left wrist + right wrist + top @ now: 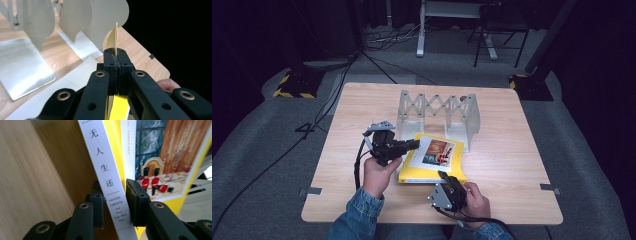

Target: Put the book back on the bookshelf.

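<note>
A yellow book (432,159) lies on the table (512,165) between the two tongs, just in front of a silver folding rack (439,115). The left tongs (414,144) reach in from the book's left edge, and in the left gripper view they (116,58) are pressed together on the thin yellow cover, which stands up edge-on out of their tips while the rest of the book drops away beneath them. The rack's metal plates (75,20) stand just beyond and to the left of those tips. The right tongs (444,176) come at the book from its near edge. In the right gripper view they (115,195) straddle the white spine (105,170), one jaw on each side of it and close against it, the spine running straight up from between them with black lettering on it. The picture on the cover (165,155) spreads off to the right of the right-hand jaw, and bare wood lies to the left.
</note>
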Demonstrator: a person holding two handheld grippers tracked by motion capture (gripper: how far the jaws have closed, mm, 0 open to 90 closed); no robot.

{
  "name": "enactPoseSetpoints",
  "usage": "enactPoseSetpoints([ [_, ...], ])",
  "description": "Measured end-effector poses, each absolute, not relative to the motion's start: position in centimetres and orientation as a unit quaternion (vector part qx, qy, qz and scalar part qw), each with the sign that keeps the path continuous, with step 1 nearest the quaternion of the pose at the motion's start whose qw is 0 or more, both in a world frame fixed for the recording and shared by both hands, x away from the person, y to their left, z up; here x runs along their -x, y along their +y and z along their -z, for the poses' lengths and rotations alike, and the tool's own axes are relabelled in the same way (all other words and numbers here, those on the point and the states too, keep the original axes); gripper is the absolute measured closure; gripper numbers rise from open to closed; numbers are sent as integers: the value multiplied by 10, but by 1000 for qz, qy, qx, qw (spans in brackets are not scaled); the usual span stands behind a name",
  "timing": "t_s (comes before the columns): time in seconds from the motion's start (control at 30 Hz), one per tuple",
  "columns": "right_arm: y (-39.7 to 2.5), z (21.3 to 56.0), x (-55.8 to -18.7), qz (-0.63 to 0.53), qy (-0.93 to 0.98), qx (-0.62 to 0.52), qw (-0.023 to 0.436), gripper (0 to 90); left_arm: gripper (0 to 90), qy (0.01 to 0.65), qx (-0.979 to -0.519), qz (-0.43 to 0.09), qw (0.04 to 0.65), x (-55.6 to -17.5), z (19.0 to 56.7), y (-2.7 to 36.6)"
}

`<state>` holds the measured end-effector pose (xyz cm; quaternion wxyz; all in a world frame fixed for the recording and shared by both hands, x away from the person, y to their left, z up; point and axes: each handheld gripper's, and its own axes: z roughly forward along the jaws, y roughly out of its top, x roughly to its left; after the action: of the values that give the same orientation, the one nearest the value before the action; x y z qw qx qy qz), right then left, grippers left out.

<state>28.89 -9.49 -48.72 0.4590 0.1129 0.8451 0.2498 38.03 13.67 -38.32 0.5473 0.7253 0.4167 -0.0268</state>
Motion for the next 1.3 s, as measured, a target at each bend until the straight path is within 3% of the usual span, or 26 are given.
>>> enactPoseSetpoints([
  [0.17,-97,485,-285,-252,844,-112,461,723,696,433,-701,34,566,-383,384,151],
  [0.33,-102,479,-282,-261,841,-120,458,750,608,442,-680,39,584,-382,385,163],
  [0.87,-127,439,-281,-328,820,-181,432,759,586,486,-659,16,574,-374,404,201],
  [1.3,-147,409,-283,-390,800,-225,398,759,577,527,-686,-36,500,-367,436,220],
])
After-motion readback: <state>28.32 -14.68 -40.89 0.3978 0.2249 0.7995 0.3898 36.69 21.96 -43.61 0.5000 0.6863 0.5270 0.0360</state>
